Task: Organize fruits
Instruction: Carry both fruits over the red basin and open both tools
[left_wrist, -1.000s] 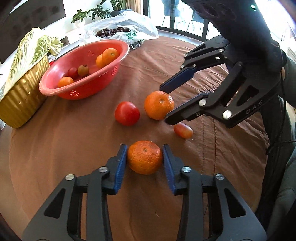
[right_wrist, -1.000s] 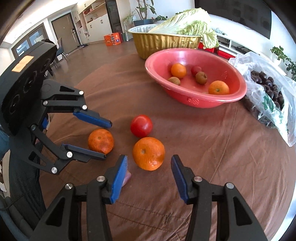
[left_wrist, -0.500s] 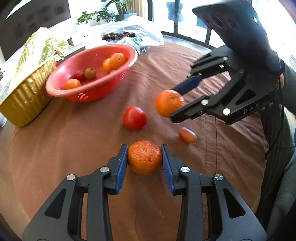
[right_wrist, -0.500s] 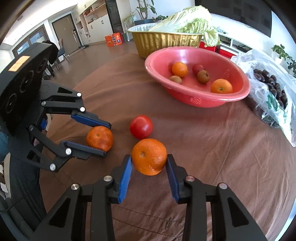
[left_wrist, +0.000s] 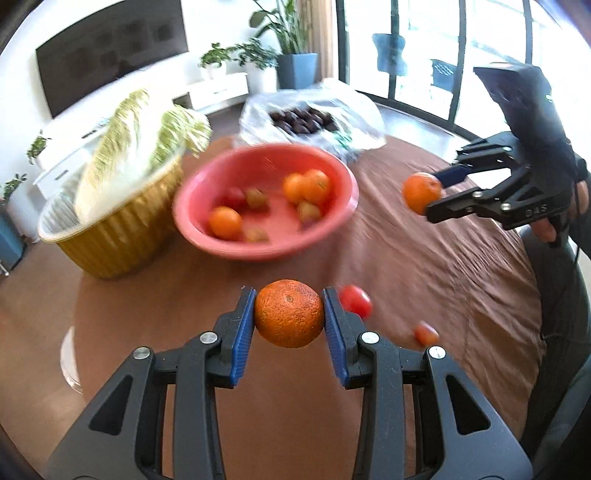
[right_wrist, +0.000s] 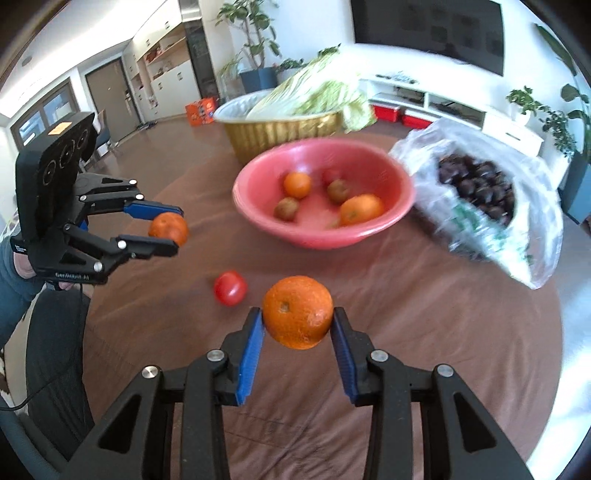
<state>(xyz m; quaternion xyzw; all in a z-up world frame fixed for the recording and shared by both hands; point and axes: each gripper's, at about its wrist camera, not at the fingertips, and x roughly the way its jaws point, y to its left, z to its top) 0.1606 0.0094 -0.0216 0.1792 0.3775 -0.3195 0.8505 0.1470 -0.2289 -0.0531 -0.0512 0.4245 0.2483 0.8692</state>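
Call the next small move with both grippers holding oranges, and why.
Probably carry both toward the round red plastic basket and stop above its rim. The left gripper is clamped on one round orange, the right gripper on another orange, both clear of the brown tablecloth. The basket already holds fruit.

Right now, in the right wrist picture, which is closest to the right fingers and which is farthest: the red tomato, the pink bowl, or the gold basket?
1. Red tomato: nearest, on the cloth just left of the right gripper.
2. Pink bowl: farther back, middle of the table.
3. Gold basket: farthest, behind the bowl.
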